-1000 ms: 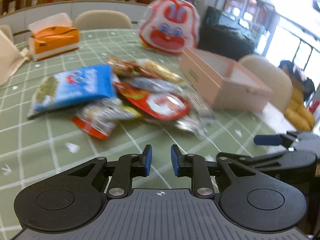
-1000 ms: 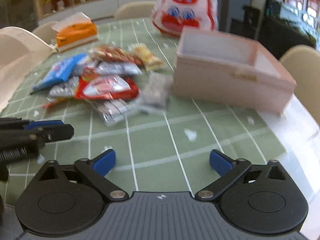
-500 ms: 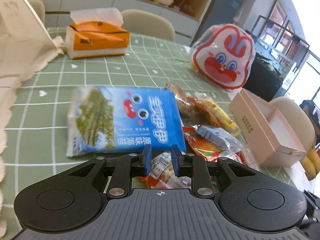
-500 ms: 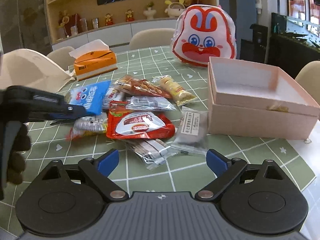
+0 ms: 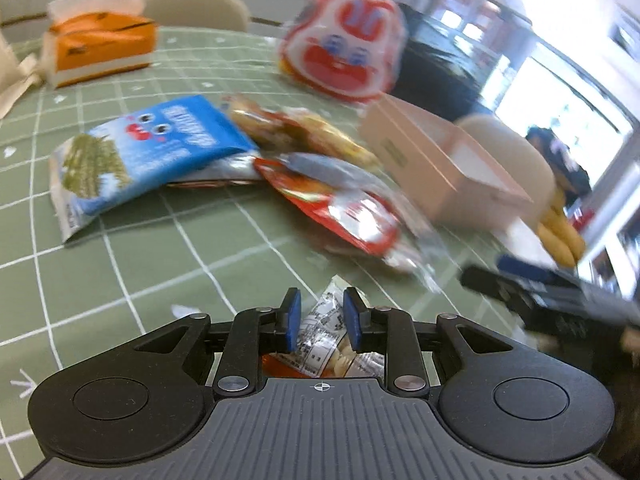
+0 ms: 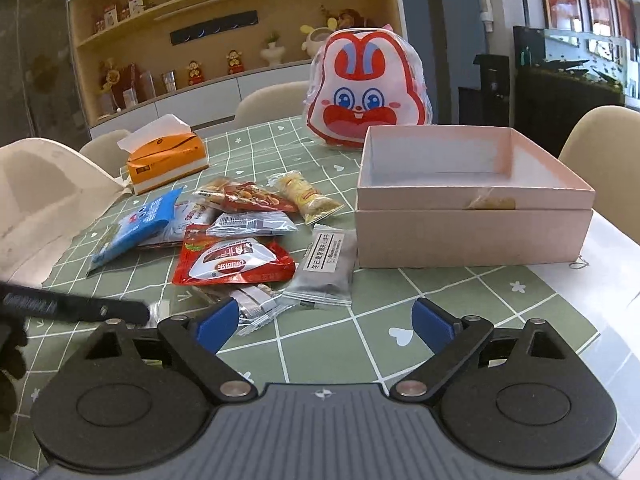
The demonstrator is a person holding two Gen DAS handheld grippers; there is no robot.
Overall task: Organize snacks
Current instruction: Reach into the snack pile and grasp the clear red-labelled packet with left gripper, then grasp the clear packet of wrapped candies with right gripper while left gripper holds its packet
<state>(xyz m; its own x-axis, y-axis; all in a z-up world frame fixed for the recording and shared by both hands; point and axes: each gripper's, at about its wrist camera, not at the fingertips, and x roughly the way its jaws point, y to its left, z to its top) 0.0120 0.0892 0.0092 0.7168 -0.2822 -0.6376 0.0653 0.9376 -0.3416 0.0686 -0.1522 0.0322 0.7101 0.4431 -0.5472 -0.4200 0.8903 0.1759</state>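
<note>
Between the narrow, opening jaws of the left gripper sits a clear crinkled snack packet with black print and pale pieces inside, the pads not visibly pressing it. On the green checked tablecloth the other snacks lie heaped left of the open pink box: a blue seaweed bag, a red pouch with a white oval label, a grey packet nearest the box. Near the front edge, the right gripper stands wide with nothing between its jaws
</note>
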